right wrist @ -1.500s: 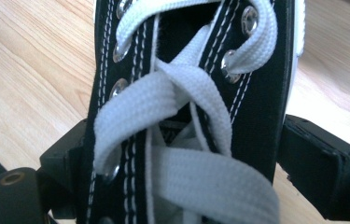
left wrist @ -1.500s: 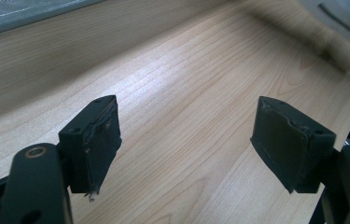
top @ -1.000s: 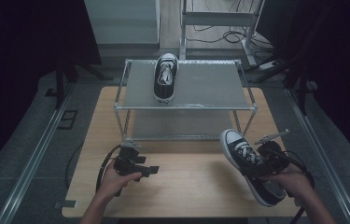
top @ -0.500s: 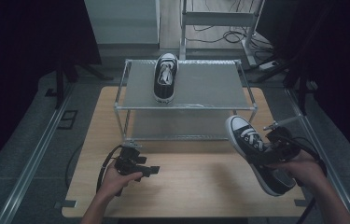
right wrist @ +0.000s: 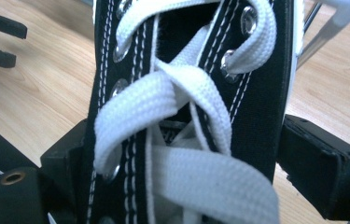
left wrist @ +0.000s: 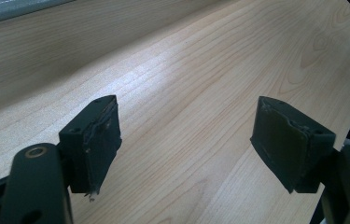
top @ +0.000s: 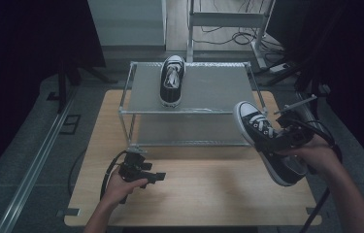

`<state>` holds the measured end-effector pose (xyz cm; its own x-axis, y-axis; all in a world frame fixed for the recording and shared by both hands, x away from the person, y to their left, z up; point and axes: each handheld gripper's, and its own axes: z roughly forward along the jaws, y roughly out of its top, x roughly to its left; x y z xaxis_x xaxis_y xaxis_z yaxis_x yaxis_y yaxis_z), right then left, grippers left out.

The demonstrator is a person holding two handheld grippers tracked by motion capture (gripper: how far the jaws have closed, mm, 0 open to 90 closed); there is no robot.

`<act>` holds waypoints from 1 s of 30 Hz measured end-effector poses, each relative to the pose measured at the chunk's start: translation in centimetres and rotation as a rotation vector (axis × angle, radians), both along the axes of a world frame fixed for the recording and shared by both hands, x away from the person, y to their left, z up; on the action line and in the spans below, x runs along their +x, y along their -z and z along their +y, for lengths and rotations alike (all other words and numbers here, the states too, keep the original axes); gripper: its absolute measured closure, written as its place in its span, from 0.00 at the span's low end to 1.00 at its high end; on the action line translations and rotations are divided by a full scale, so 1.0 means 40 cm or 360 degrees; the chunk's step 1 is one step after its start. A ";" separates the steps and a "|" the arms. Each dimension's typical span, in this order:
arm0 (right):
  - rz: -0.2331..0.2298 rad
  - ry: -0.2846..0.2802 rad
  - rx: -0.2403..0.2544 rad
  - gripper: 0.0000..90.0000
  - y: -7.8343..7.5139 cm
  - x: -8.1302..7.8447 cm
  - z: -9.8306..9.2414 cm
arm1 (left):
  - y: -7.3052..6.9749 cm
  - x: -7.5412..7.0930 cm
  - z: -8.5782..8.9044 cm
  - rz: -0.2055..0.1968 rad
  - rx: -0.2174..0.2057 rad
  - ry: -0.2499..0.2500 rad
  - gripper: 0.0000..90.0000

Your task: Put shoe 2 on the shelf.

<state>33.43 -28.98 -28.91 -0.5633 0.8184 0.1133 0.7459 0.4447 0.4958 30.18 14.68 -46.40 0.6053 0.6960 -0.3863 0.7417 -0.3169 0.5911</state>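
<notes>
High view: right gripper [top: 286, 138] jaws pinching black sneaker [top: 267, 141] above worktop [top: 208, 189] right edge; left gripper [top: 143, 171] near-left, jaws spread, empty.

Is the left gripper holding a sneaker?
No, the left gripper has nothing but bare wooden table between its jaws.

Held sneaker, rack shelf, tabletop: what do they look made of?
Held sneaker: black woven canvas by its look, white contrast stitching, flat white woven laces, shiny metal eyelets; toe cap looks like white rubber. Rack shelf: grey matte sheet on bright metal tubes, likely metal, possibly mesh; too small to tell. Tabletop: pale wood grain with knots, smooth satin; could be laminate.
</notes>
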 end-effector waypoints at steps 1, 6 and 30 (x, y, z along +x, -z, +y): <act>-0.0006 0.0000 -0.0007 0.14 -0.003 0.006 0.004 | 0.001 0.001 0.000 0.0001 0.0000 0.0001 0.26; 0.0006 0.0005 -0.0034 0.14 -0.020 0.037 0.031 | 0.002 0.002 -0.002 0.0002 -0.0001 0.0001 0.26; 0.0059 0.0219 -0.0006 0.14 -0.064 0.231 0.160 | 0.006 0.006 0.004 0.0011 -0.0015 -0.0006 0.26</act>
<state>42.68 -22.57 -26.36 -0.4413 0.8880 0.1289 0.8178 0.3389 0.4651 30.41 14.84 -46.66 0.6001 0.6944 -0.3971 0.7469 -0.3087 0.5889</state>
